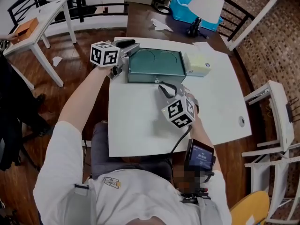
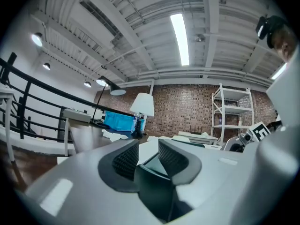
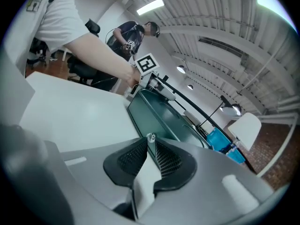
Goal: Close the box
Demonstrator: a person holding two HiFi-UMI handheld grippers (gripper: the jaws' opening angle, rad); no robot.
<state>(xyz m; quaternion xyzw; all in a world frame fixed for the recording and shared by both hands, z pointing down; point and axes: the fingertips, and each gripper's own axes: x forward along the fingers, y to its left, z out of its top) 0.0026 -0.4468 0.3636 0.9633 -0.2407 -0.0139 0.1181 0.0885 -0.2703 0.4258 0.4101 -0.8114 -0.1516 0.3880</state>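
**A:** What are the fingers of the right gripper (image 3: 150, 145) doing?

**B:** They are pinched nearly together. The 2 black ribbed pads (image 3: 165, 159) grip a small, round-headed silver key (image 3: 150, 137) right at their tips. The key stands at the front wall of the box (image 1: 154, 62).

**A:** And the left gripper (image 2: 147, 150)?

**B:** Its jaws stand wider. Its 2 cross-hatched dark pads (image 2: 125, 159) are clamped on the box's left rear corner, and a sharp, dark green edge runs down between them.

**A:** What sort of box is it?

**B:** It is a flat, rectangular box of smooth green painted metal. A round ring is pressed into the lid, and the lid lies flat on the body. The box sits toward the far edge of the white table (image 1: 140, 125), whose top is matte and square-cornered.

**A:** Is anything beside it?

**B:** A pale yellow-green block (image 1: 199, 63) with soft-looking, rounded edges sits against the box's right end. Beyond that is a dark wooden table (image 1: 140, 20). On it are a lamp (image 1: 205, 4) with a white cone-shaped shade and a bright blue plastic bin (image 1: 182, 8).
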